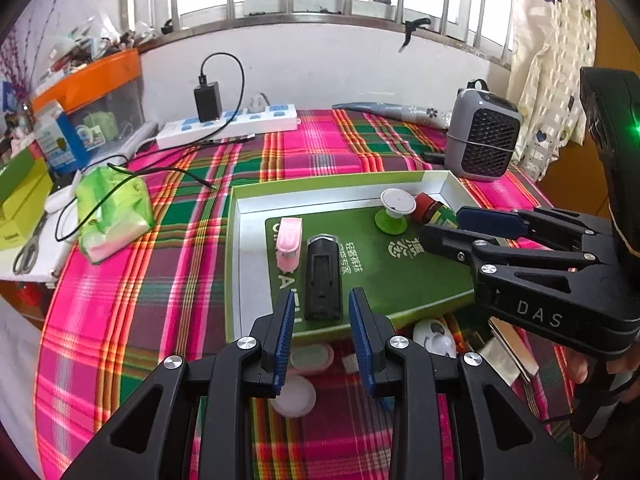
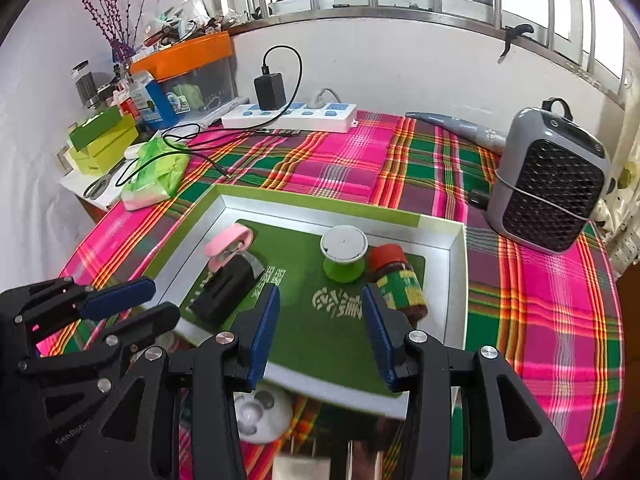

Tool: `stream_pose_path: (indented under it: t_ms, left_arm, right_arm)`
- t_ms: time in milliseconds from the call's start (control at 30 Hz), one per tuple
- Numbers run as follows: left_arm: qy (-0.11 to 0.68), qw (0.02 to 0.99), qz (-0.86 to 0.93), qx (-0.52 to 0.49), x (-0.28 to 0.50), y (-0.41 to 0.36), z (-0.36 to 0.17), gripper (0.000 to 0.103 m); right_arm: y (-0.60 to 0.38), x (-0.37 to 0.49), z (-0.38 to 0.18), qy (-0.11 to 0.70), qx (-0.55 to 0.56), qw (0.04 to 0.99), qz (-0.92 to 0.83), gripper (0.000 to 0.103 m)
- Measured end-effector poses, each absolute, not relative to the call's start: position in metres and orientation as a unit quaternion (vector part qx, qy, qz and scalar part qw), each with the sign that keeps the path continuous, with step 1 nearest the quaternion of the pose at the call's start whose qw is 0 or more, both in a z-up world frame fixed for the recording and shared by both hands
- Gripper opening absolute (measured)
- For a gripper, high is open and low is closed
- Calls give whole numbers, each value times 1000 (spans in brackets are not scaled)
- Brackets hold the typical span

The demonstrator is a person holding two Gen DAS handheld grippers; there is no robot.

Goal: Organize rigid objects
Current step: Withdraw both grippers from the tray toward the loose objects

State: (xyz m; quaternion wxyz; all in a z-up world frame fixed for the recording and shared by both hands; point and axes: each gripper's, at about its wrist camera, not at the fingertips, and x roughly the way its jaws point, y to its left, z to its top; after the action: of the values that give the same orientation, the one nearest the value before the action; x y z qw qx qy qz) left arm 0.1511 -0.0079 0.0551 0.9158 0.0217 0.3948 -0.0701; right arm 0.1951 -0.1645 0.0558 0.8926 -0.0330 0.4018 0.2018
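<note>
A shallow rectangular box lid with lime-green rim, silvery inner walls and a dark green floor printed with white characters [image 1: 240, 216] fills the centre of both views, lying on a pink, green and orange plaid cloth [image 1: 120, 288].

Inside it, in the left wrist view, a pale pink oblong plastic piece [image 1: 289, 242] lies left of centre, touching a black rectangular plastic device with a silver end [image 1: 323, 280] just to its right. Toward the upper right of the lid stands a small lime-green spool with a white flat top [image 1: 394, 210], and beside it lies a brown jar with a red cap and green-yellow label [image 1: 428, 206], partly hidden by the right gripper [image 1: 452, 228].

The left gripper [image 1: 320, 328], black with blue ribbed pads, sits at lower centre. Its jaws are parted and pinch nothing; the black device's near end shows through the gap, beyond the pads. The right gripper [image 2: 320, 328] likewise stands spread and empty over the lid's near edge in its own view.

Below the lid's near rim, on the cloth, lie a white rounded object with grey paw marks [image 2: 260, 412], a pinkish oval case [image 1: 312, 356] and a white round lid [image 1: 294, 400].

A grey portable heater with a black grille [image 2: 548, 184] stands at the right, and a white power strip with blue sockets [image 2: 288, 114] lies at the cloth's far edge.
</note>
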Motion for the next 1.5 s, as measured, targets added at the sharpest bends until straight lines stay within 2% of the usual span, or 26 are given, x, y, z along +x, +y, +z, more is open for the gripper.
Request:
stream_pose_path:
  t_ms: [833, 1200, 1500]
  left_arm:
    - [382, 922, -70, 5, 97, 2, 55, 27]
    - [398, 915, -65, -11, 80, 21, 39, 27]
    - [413, 907, -69, -35, 76, 35, 25, 34]
  right_arm:
    - [-183, 124, 51, 389, -19, 903, 181, 44]
    - [-198, 96, 39, 396, -9, 903, 167, 44]
    - [-197, 84, 27, 407, -9, 898, 169, 44]
